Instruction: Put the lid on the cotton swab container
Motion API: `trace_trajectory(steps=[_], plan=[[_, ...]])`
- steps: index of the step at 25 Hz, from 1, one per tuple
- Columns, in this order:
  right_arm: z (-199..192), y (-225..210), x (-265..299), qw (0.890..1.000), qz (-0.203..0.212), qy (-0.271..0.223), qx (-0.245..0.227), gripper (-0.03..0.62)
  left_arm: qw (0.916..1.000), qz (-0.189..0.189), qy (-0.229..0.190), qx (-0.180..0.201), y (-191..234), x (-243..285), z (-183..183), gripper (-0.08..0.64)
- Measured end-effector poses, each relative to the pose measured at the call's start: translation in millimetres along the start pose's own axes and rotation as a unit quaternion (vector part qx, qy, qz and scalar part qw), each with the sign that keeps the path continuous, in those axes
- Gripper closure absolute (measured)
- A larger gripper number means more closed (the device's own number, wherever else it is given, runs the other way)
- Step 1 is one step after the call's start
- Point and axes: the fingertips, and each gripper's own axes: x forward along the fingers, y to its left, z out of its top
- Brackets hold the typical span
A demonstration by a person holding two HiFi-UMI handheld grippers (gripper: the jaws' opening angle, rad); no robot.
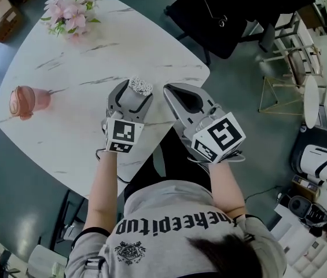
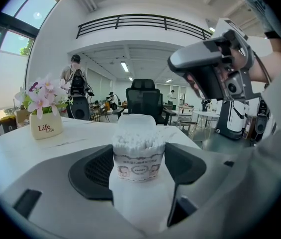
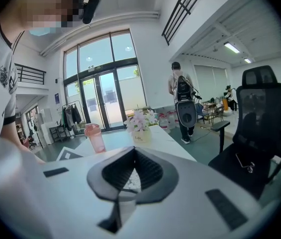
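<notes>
The cotton swab container is a small round tub packed with white swabs, with a printed band around it. It sits near the table's front edge. My left gripper is shut on it, with a black pad pressed to each side. A pale translucent flap stands up behind the swabs; I cannot tell if it is the lid. My right gripper hovers just right of the tub, higher up. Its jaws meet at the tips, and I see nothing held between them.
The white marble table carries a pink tumbler at the left and a flower pot at the far side. A black office chair stands beyond the table's right corner. A person with a backpack stands in the background.
</notes>
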Motion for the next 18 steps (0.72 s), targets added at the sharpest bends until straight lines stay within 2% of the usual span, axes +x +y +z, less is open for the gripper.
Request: trace_trajectory(steps=[10,18], plan=[[3,-25,17,0.997,0.067,0.019,-0.024,0.581,0.9997,0.021,0.009,-0.012,0,2,0,0.23],[-2,-45,33,0.993,0.101,0.035,-0.04,0.581,0.999,0.038,0.009,-0.019,1,3,-1,0.23]])
